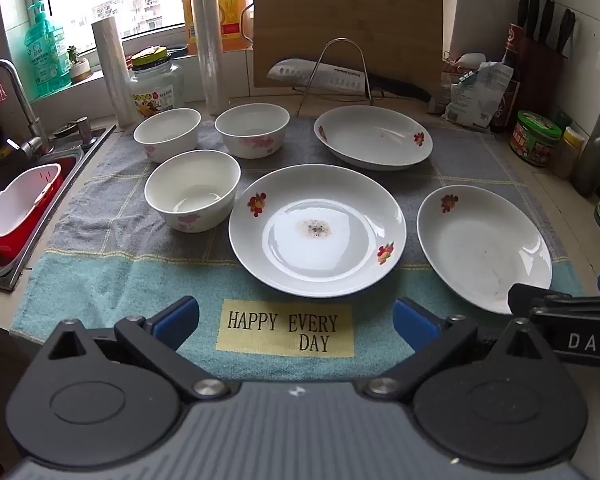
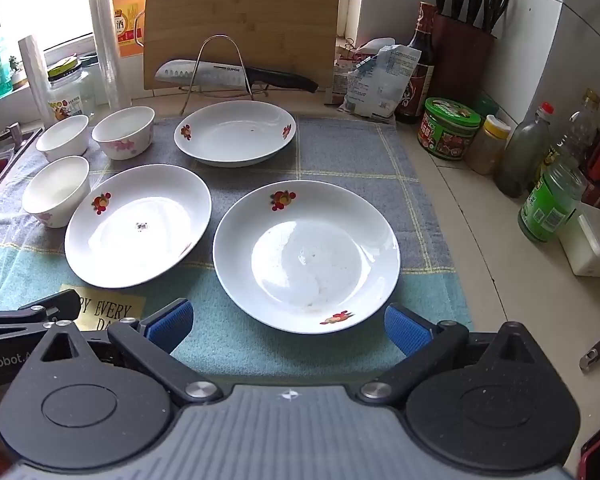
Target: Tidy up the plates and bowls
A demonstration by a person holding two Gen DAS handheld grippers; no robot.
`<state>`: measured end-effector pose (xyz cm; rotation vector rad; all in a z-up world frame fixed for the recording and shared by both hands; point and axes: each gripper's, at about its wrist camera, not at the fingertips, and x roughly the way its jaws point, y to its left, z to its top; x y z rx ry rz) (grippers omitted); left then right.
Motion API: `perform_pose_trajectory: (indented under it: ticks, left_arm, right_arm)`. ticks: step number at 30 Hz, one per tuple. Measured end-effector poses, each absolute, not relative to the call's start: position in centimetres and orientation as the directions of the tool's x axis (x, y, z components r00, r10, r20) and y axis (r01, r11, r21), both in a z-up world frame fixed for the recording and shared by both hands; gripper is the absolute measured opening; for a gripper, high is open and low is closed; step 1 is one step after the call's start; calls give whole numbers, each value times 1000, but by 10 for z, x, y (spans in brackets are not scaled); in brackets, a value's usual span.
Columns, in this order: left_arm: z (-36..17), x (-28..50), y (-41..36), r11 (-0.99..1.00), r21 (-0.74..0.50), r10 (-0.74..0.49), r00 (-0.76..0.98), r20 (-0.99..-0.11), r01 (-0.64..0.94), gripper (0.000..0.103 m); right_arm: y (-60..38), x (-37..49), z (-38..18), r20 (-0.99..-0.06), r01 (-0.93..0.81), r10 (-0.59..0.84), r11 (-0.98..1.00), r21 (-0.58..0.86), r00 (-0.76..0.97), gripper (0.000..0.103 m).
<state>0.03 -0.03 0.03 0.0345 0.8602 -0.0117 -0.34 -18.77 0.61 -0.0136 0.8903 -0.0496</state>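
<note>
Three white plates with fruit prints lie on a towel: a middle plate (image 1: 316, 230) (image 2: 138, 224), a right plate (image 1: 484, 244) (image 2: 306, 256) and a far plate (image 1: 374, 137) (image 2: 235, 133). Three white bowls with pink flowers stand at the left: a near bowl (image 1: 192, 194) (image 2: 56, 190), a far-left bowl (image 1: 167, 133) (image 2: 63, 137) and a far-middle bowl (image 1: 252, 129) (image 2: 123, 131). My left gripper (image 1: 296, 322) is open and empty above the towel's front, before the middle plate. My right gripper (image 2: 288, 326) is open and empty, at the near rim of the right plate.
A grey and teal towel (image 1: 100, 280) covers the counter. A cutting board (image 1: 348, 20), a knife on a wire rack (image 1: 328, 74), jars and bottles (image 2: 448, 128) line the back and right. A sink with a red basin (image 1: 16, 208) is at the left.
</note>
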Motion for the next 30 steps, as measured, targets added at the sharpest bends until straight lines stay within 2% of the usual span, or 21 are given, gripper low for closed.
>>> perform_pose_trajectory:
  ticks: [30]
  left_arm:
    - [8, -1, -3, 999, 27, 4, 661, -751, 25, 102]
  right_arm:
    - [-190, -5, 11, -773, 42, -58, 998, -41, 632, 103]
